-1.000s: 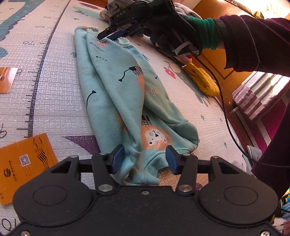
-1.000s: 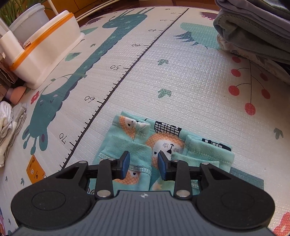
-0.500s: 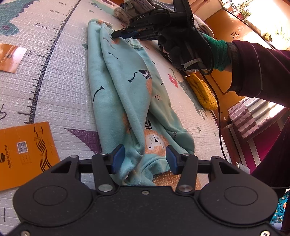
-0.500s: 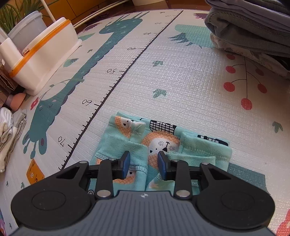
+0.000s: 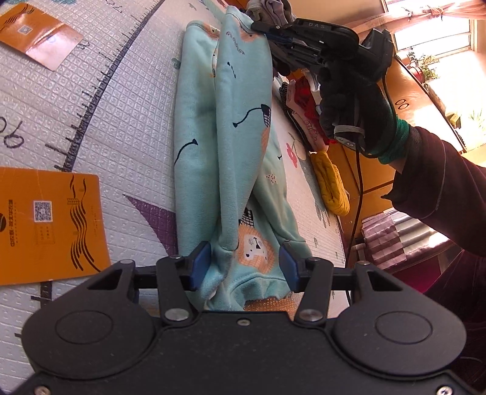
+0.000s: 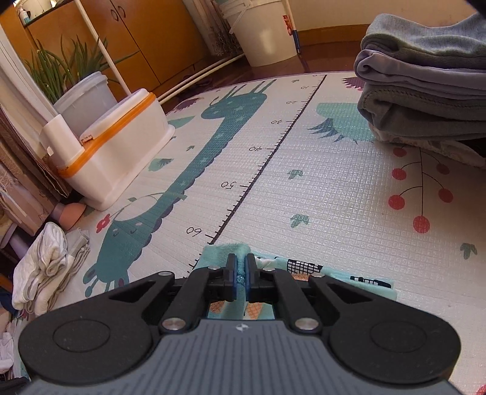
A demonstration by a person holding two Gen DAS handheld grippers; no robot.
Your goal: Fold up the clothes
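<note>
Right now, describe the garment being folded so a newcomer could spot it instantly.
Start from the play mat with the printed ruler line; lying along it is the mint-green children's sweatshirt, stretched between the two grippers. The right gripper pinches its far end; the near end sits between the left gripper fingers. Unlike the grey folded stack and the yellow knit, it carries orange lion faces.

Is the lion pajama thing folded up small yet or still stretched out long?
Still long: the teal lion-print garment lies lengthwise on the play mat, only doubled into a narrow strip.
</note>
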